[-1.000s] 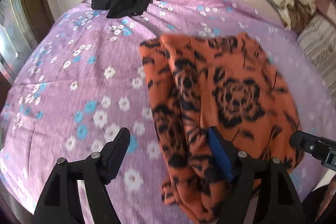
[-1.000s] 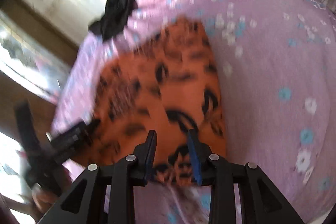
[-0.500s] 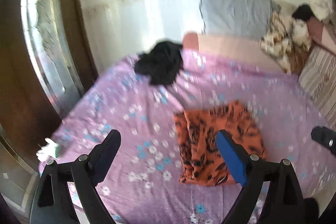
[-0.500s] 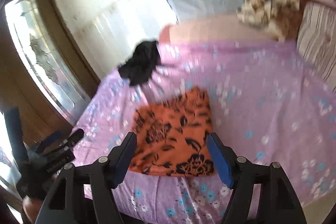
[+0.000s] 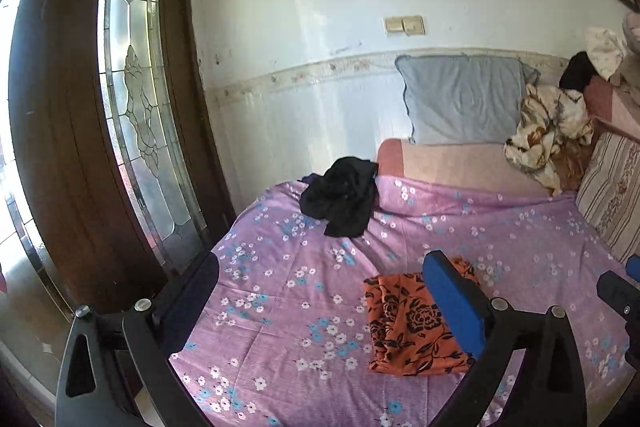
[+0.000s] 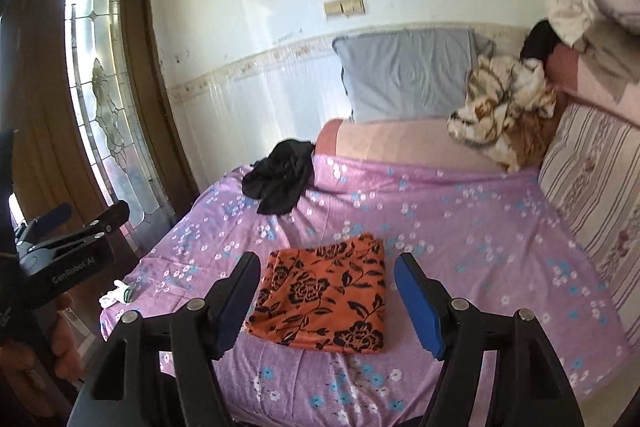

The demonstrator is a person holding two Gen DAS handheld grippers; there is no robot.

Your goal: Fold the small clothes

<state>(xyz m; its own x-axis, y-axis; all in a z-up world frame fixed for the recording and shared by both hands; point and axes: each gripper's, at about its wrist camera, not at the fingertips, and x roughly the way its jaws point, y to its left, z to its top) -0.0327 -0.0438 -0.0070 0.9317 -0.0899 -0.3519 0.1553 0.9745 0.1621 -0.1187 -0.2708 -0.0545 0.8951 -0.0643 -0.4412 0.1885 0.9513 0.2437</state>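
Right wrist: floral purple bedsheet (image 6: 460,227); grey pillow (image 6: 404,75) against white wall (image 6: 248,7).

Bed: you see a purple floral sheet (image 6: 460,227).
Wall: grey pillow (image 6: 404,75) leans there.
Left: glazed wooden door (image 5: 80,131).

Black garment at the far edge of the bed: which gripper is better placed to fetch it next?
Probably left. The black garment lies toward the door side, nearer the left gripper; the right gripper faces the folded orange cloth.

My bed (image 6: 460,227), purple floral sheet: folded orange floral cloth (image 6: 324,295) near front edge; crumpled black garment (image 6: 280,183) far-left corner.
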